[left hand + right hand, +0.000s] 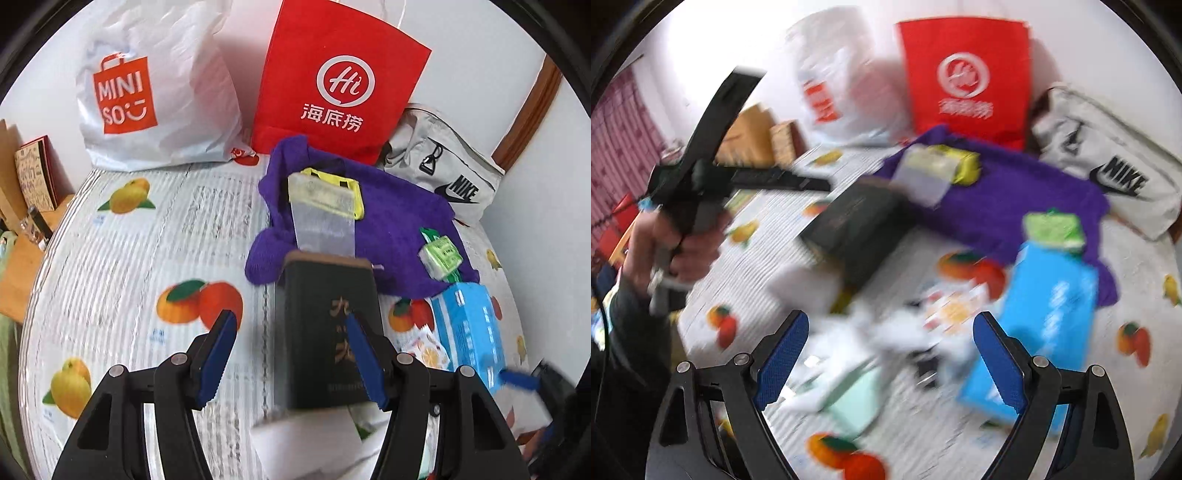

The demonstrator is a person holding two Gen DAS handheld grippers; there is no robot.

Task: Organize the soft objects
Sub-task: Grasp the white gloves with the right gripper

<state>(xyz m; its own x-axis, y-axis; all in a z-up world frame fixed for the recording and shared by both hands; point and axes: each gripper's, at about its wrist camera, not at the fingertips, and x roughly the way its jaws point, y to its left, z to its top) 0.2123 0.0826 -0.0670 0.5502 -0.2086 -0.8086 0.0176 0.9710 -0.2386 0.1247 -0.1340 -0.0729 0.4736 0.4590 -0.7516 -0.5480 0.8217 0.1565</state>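
Note:
A purple towel (399, 221) lies on the fruit-print cloth (129, 258), with a yellow-framed clear pouch (325, 195) and a small green packet (441, 254) on it. A dark green box (328, 332) lies in front of the towel. A blue pack (469, 328) lies to the right. My left gripper (291, 350) is open, its right finger over the dark box. My right gripper (890, 354) is open above white packets (849, 354), with the blue pack (1045, 317) at its right finger. The right wrist view is blurred. The towel (1015, 199) shows there too.
A white Miniso bag (147, 88), a red bag (332, 74) and a grey Nike bag (443, 166) stand along the back wall. A white packet (306, 432) lies below the dark box. A wooden table edge (22, 266) is at the left.

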